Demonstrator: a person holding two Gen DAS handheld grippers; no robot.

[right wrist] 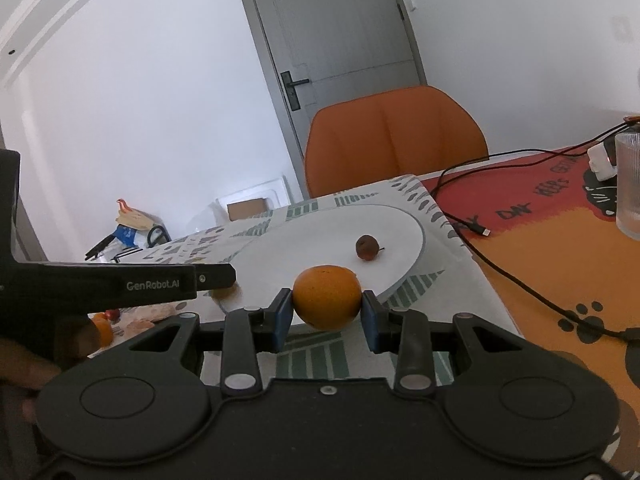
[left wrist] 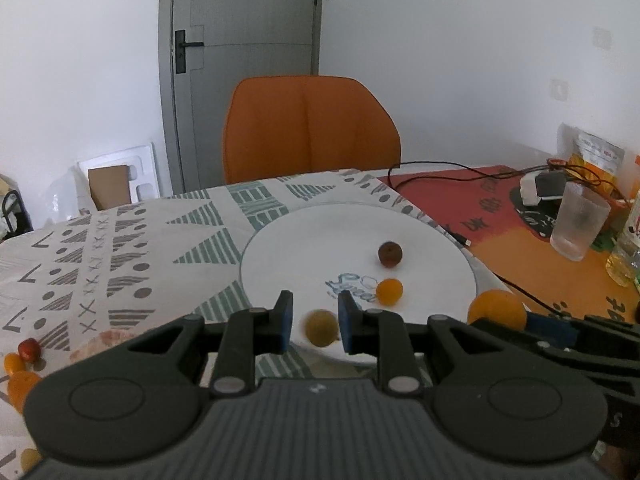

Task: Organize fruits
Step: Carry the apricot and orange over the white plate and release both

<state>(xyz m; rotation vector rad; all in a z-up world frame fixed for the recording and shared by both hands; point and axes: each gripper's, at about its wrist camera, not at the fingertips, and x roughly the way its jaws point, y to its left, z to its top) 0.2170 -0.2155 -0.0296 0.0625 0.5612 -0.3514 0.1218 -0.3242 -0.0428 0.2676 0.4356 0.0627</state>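
A white plate (left wrist: pixel 304 236) lies on the patterned tablecloth; it also shows in the right wrist view (right wrist: pixel 396 220). On it sit a dark brown fruit (left wrist: pixel 389 254) (right wrist: pixel 367 247) and a small orange fruit (left wrist: pixel 389 291). My left gripper (left wrist: pixel 314 322) is open above the plate's near rim; a blurred yellow-green fruit (left wrist: pixel 321 328) is between its pads, free of them. My right gripper (right wrist: pixel 326 312) is shut on an orange (right wrist: pixel 327 297), held just before the plate's near edge; the orange also shows in the left wrist view (left wrist: pixel 497 309).
Several small fruits (left wrist: pixel 22 360) lie at the table's left edge. An orange chair (left wrist: pixel 310 130) stands behind the table. On the red-orange mat to the right are a ribbed glass (left wrist: pixel 578 222), a black cable (right wrist: pixel 516 276), a charger and a bottle.
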